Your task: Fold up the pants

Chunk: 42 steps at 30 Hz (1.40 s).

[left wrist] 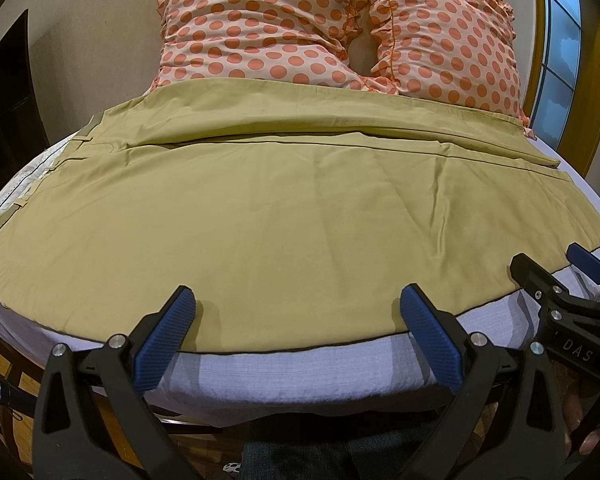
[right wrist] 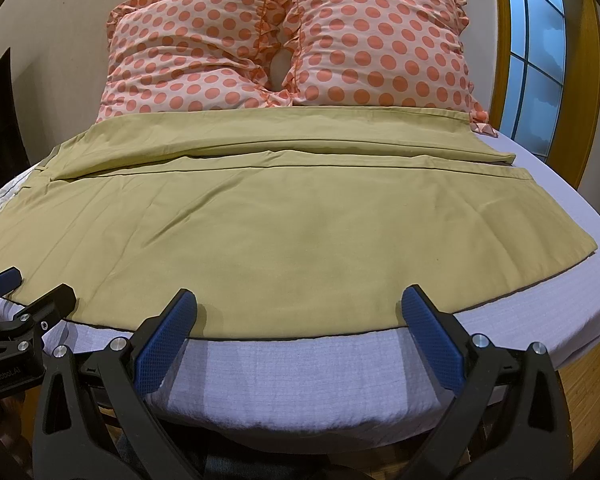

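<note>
Khaki pants (left wrist: 268,208) lie flat across the bed, waistband at the left, both legs running right, one leg behind the other. They also show in the right wrist view (right wrist: 260,232). My left gripper (left wrist: 298,300) is open and empty, its blue fingertips just over the near edge of the front leg. My right gripper (right wrist: 299,300) is open and empty over the same near edge, further right. The right gripper also shows at the right edge of the left wrist view (left wrist: 556,276). The left gripper shows at the left edge of the right wrist view (right wrist: 28,292).
The bed has a pale lilac sheet (left wrist: 300,376) with its front edge right below the grippers. Two orange polka-dot pillows (right wrist: 188,60) (right wrist: 380,48) lean against the wall behind the pants. A window with a wooden frame (right wrist: 536,52) is at the right.
</note>
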{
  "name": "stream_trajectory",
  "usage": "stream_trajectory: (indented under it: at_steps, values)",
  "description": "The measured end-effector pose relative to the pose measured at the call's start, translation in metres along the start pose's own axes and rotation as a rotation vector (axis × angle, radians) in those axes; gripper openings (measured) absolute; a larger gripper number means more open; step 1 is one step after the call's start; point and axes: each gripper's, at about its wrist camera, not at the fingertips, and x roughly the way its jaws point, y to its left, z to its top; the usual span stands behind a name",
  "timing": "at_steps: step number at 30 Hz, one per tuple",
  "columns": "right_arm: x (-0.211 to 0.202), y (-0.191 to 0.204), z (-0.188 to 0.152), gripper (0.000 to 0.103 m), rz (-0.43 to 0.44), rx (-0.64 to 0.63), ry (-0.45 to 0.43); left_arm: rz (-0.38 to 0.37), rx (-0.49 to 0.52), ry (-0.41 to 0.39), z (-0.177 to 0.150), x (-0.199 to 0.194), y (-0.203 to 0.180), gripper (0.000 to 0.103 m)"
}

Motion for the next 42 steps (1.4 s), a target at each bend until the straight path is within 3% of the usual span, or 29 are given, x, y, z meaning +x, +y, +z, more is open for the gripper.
stream_trajectory:
  at_steps: [42]
  values:
    - [-0.0009,-0.0016,-0.0005,0.102,-0.011,0.007,0.005,0.000,0.000,0.002,-0.0002,0.0001,-0.0001,0.101]
